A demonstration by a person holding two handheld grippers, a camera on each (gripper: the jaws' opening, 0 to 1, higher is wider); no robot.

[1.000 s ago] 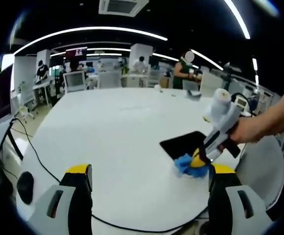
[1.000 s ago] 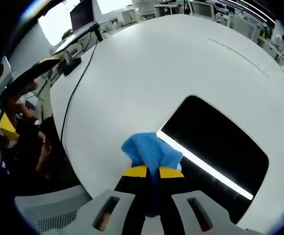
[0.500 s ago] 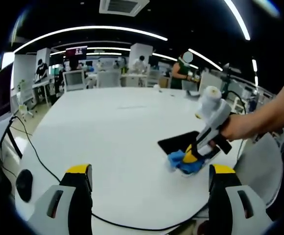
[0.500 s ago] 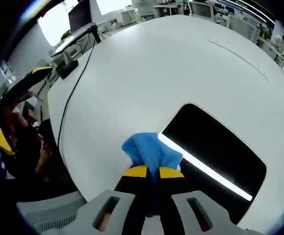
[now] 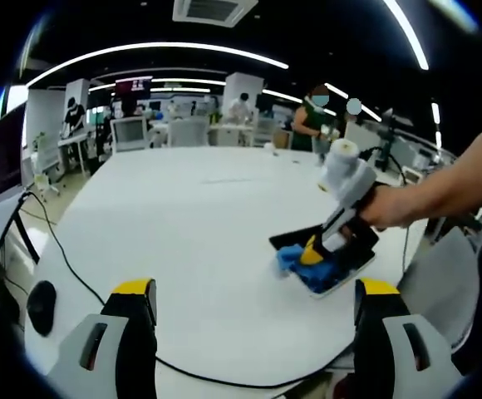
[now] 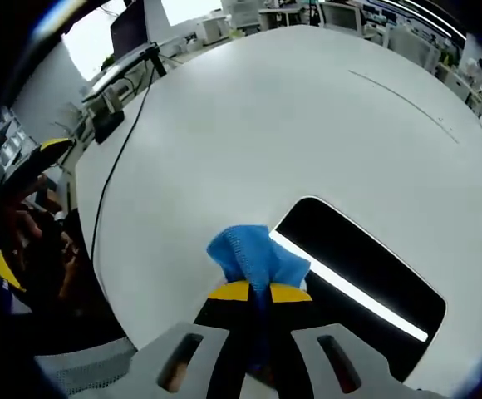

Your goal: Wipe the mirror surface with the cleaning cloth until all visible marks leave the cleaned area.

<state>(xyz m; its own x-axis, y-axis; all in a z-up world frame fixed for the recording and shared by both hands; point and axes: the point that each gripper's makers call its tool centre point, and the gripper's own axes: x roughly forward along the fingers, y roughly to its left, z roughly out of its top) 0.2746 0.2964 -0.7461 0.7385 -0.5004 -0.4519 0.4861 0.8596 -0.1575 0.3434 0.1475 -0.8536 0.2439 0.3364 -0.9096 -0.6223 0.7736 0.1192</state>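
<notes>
An open-plan office: rows of desks with monitors [image 5: 125, 133], strip ceiling lights [image 5: 154, 51].

Dark rect. mirror [image 6: 366, 270] flat on white table, bunched blue cloth [image 6: 253, 258] on its near corner.

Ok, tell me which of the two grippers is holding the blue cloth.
The right gripper: its jaws are shut on the blue cloth at the near corner of the mirror. The left gripper is open and holds nothing.
</notes>
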